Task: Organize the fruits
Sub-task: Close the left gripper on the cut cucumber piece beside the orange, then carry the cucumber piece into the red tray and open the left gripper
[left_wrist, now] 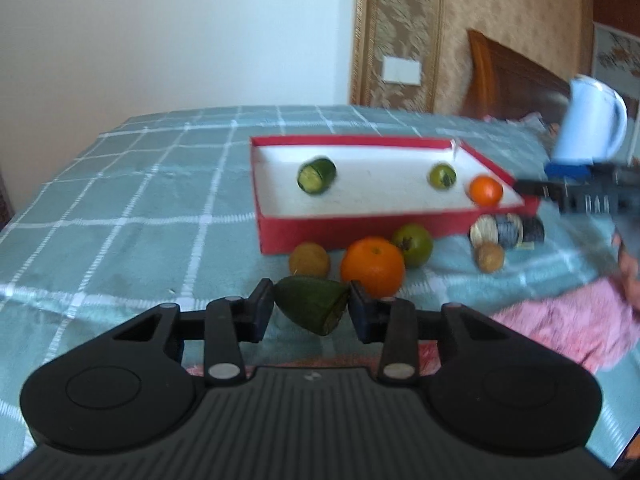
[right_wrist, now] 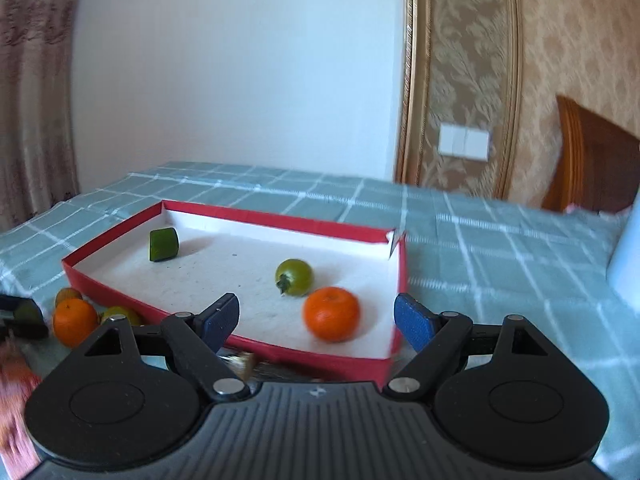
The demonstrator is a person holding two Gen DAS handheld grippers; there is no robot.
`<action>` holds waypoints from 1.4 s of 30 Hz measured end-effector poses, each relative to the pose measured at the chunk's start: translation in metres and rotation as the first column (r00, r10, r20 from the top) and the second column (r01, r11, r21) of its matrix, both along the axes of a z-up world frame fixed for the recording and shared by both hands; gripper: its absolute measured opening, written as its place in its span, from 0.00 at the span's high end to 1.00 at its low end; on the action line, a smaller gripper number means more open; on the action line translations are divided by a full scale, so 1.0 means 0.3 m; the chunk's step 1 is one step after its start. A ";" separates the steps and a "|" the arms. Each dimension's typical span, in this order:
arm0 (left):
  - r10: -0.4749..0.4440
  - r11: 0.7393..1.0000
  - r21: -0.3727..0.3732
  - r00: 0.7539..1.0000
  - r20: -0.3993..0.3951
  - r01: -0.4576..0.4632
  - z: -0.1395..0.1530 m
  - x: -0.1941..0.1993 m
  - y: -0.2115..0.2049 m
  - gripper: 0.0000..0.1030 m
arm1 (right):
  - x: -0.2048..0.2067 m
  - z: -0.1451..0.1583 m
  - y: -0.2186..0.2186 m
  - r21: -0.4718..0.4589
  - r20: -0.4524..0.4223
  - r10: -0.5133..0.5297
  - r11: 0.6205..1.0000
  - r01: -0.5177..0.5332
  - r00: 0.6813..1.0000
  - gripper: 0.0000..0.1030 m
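A red box (left_wrist: 360, 232) with a white floor lies on the checked cloth. It holds a cut cucumber piece (left_wrist: 316, 176), a green tomato (left_wrist: 442, 176) and a small orange (left_wrist: 485, 190). My left gripper (left_wrist: 312, 308) is shut on a dark green cucumber end (left_wrist: 312, 305) in front of the box. A large orange (left_wrist: 373, 266), a green tomato (left_wrist: 413, 245) and a yellowish fruit (left_wrist: 309, 260) lie just beyond it. My right gripper (right_wrist: 316, 322) is open and empty, over the box's near right corner (right_wrist: 394, 344), around the small orange (right_wrist: 331, 313).
A white kettle (left_wrist: 588, 124) on a blue base stands at the far right. Rolled items (left_wrist: 505, 230) and a brown fruit (left_wrist: 489, 257) lie by the box's right corner. A pink cloth (left_wrist: 560, 324) is at the near right. The cloth-covered table (right_wrist: 500, 248) extends around the box.
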State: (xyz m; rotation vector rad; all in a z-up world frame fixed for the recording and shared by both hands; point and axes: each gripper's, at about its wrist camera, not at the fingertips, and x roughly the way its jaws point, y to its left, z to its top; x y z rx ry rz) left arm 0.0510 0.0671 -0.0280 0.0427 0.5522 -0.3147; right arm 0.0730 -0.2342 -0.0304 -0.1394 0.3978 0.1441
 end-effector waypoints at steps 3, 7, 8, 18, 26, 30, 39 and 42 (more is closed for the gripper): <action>0.030 0.999 -0.034 0.999 0.020 -0.029 0.063 0.024 -0.015 0.65 | -0.005 -0.013 -0.021 0.002 -0.010 0.026 1.000 -0.026 1.000 0.18; 0.060 0.998 -0.030 0.997 0.055 -0.058 0.134 0.111 -0.085 0.65 | -0.015 -0.019 -0.016 0.031 -0.031 0.073 0.997 -0.072 0.997 0.18; 0.061 0.998 -0.032 0.997 0.039 -0.059 0.138 0.144 -0.106 0.65 | -0.025 -0.019 -0.012 0.025 -0.018 0.068 0.997 -0.067 0.998 0.18; 0.138 0.990 0.012 0.986 -0.093 -0.138 0.050 0.389 -0.225 0.65 | 0.000 -0.010 -0.069 0.068 -0.009 -0.031 0.997 0.031 0.999 0.18; 0.156 0.988 0.033 0.976 -0.151 -0.153 -0.003 0.435 -0.232 0.65 | -0.004 -0.017 -0.048 0.042 -0.015 -0.023 0.999 0.023 1.000 0.18; 0.156 0.988 0.042 0.978 -0.139 -0.152 -0.013 0.434 -0.238 0.65 | 0.000 -0.020 -0.047 0.040 -0.022 -0.027 0.999 0.028 0.999 0.18; 0.150 0.987 0.071 0.982 -0.116 -0.142 -0.006 0.397 -0.243 0.61 | 0.008 -0.030 -0.050 0.043 -0.036 -0.045 0.998 0.046 0.998 0.18; 0.170 0.983 0.090 0.983 -0.075 -0.163 0.009 0.346 -0.235 0.54 | 0.005 -0.031 -0.047 0.038 -0.032 -0.046 0.998 0.047 0.998 0.18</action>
